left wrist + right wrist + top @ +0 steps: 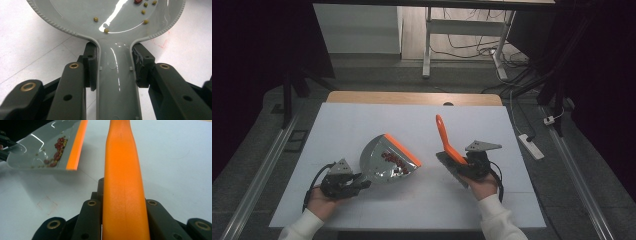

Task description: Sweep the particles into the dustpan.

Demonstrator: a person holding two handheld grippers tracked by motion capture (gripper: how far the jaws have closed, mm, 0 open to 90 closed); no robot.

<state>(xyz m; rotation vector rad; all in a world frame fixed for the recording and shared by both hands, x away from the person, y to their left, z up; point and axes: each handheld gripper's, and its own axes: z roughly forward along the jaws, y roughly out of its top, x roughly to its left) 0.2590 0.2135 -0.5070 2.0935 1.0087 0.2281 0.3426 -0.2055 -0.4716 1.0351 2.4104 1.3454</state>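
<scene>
Grey dustpan (pixel 117 85) in left gripper (pixel 115 67)

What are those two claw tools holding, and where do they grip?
The left gripper clamps the grey dustpan by its handle. The right gripper clamps the brush by its orange handle.

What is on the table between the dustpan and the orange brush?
Nothing. In the high view, only bare white table lies between the dustpan and the brush.
</scene>
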